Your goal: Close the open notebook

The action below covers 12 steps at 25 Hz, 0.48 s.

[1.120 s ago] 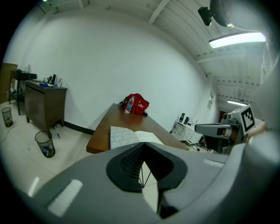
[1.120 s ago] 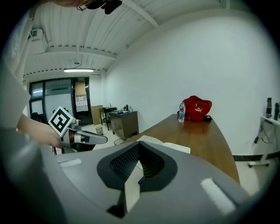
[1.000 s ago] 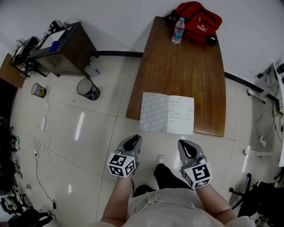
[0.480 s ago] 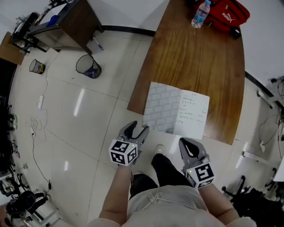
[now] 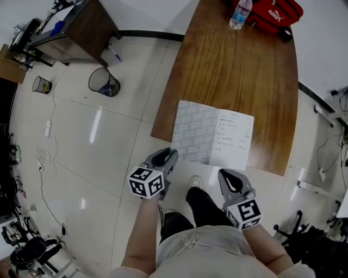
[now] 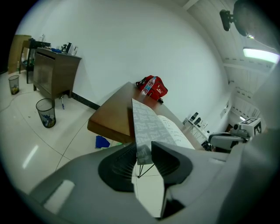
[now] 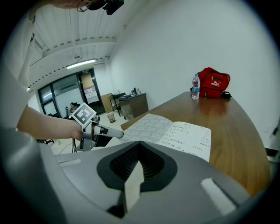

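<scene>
The left tongs are part way open. They have just been closing, and the near corner of a grey patterned cover sits in the gap between them. I cannot tell if the pads touch it. The right tongs are pressed together with nothing in them. They are just short of the near edge of the brown table. Each pair carries a cube with black and white squares.

The cover belongs to the notebook. It lies open and flat at the near end of the table, and its cover corner pokes out over the edge. The right page has handwriting on it, too small to read.

At the far end lies a red bag with white letters that say PUMA. The top of the picture cuts it off. Just beside it stands a clear water bottle with a blue label. Its top is cut off too.

On the floor to the left stands a dark bin with something blue in it. A smaller bin holds something yellow. The person's legs hide the floor between the tongs.
</scene>
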{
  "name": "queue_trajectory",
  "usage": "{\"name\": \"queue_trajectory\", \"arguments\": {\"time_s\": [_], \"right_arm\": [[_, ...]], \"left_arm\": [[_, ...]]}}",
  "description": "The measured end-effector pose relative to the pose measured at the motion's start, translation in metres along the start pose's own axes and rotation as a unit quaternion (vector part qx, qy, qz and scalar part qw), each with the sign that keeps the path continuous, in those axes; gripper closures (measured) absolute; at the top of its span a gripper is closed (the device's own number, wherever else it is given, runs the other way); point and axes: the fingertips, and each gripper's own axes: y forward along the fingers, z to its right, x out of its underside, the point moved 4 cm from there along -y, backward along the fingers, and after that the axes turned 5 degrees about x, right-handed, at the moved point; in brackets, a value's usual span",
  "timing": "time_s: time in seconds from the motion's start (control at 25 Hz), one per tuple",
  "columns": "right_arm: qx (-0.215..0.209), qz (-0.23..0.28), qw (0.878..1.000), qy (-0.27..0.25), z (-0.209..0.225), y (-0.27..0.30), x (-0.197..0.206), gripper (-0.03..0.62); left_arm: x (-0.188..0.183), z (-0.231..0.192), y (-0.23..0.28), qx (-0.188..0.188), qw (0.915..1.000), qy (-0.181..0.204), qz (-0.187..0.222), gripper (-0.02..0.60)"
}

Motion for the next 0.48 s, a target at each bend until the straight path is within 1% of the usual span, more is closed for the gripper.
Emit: {"name": "queue_trajectory", "arguments": {"time_s": [0.12, 0.28, 0.48], "right_arm": [[0.002, 0.005, 1.000, -0.001, -0.003, -0.003, -0.005, 0.588], [0.006, 0.015, 1.000, 0.000, -0.007, -0.009, -0.012, 0.587], [0.016, 0.030, 0.999, -0.001, -0.013, -0.025, -0.017, 0.588]], "left_arm": [[-0.007, 0.003, -0.006, 0.003, 1.0000, 0.000, 0.002, 0.500], [-0.021, 0.014, -0.015, 0.010, 0.9998, 0.014, 0.010, 0.514], [-0.041, 0.046, -0.027, 0.042, 0.9980, 0.043, 0.017, 0.534]]}}
